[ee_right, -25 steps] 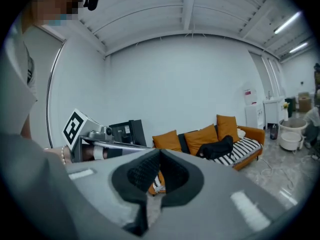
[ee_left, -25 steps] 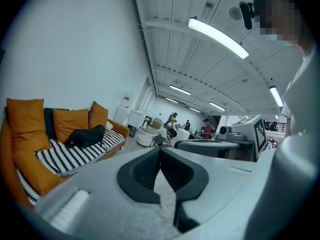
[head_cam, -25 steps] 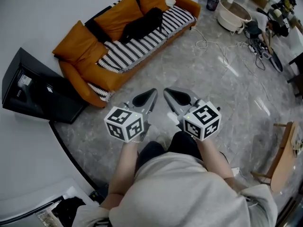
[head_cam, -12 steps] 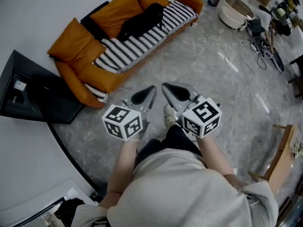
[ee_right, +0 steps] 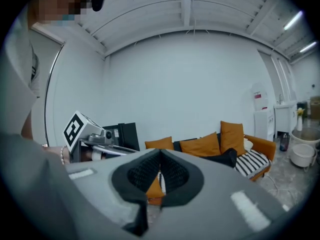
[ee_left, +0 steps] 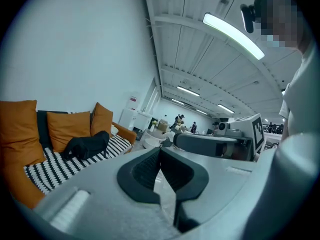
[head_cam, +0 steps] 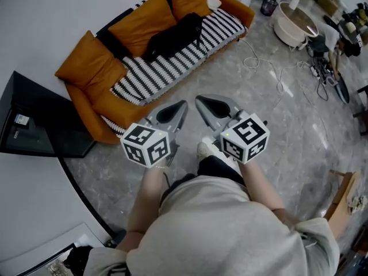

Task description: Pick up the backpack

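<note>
Both units have advanced toward the sofa since a second ago. Its near arm now sits just up-left of the left cube in the head view, and a shoe has stepped in under the right one.

Left hand-held gripper: jaws together, nothing between them. Right hand-held gripper: same, closed and empty.

Backpack is the black one lying on the striped seat against the orange back cushions. It is ahead and to the left of both tips, still well apart from them, with bare floor and the seat edge between.

Its long axis follows the seat, lower-left to upper-right in the head view, so the tips meet it roughly broadside.

Left side looks slightly nearer, I'd say. Jaws need opening before reaching it.
</note>
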Demonstrator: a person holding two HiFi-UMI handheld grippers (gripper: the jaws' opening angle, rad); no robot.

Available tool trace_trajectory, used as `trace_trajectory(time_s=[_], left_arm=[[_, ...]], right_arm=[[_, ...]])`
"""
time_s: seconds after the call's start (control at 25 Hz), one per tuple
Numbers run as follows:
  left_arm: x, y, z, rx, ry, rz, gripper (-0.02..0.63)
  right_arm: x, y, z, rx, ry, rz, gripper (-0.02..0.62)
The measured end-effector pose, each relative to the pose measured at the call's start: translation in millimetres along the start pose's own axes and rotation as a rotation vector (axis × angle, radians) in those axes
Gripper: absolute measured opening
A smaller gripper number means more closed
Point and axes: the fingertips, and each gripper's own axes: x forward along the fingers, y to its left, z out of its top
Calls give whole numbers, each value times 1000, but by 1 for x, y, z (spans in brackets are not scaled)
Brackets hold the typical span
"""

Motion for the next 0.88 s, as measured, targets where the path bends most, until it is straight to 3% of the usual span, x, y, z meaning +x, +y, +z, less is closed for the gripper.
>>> trace_trajectory(time_s=[0.44, 0.88], left_arm=[[104, 33, 37, -7, -33, 26, 6], [132, 85, 54, -40, -28, 107, 6]], right_arm=[[26, -104, 20, -4, -8, 29, 3], [49, -156, 34, 17, -18, 22, 3]])
